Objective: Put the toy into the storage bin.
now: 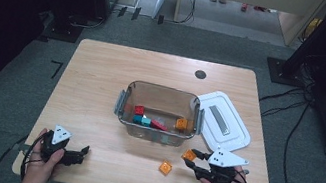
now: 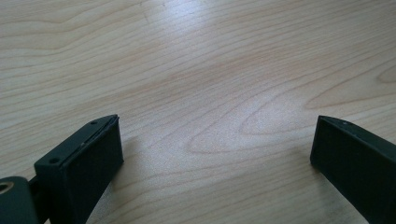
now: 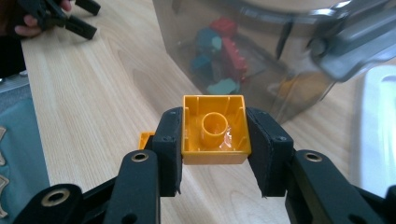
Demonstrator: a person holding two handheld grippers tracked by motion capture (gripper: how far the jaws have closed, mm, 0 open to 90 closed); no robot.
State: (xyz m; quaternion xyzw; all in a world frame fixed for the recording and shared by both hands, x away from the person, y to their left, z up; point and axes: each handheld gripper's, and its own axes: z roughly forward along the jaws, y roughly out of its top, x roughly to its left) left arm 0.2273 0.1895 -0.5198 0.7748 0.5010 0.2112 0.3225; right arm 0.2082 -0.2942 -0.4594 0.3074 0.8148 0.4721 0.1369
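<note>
**Orange block clamped above a pale wooden table**

A light wooden table (image 1: 101,85) is set on grey carpet, with dark equipment stands and cables around it. An orange block (image 3: 214,129) is pinched between the pads of the right gripper (image 1: 191,158), its hollow underside turned toward the gripper's camera; it is square, so no long axis can be told. Just ahead of those fingertips a clear bin (image 1: 159,114) of blocks is seen. The left gripper (image 1: 84,151) is held wide open over bare wood.
</note>
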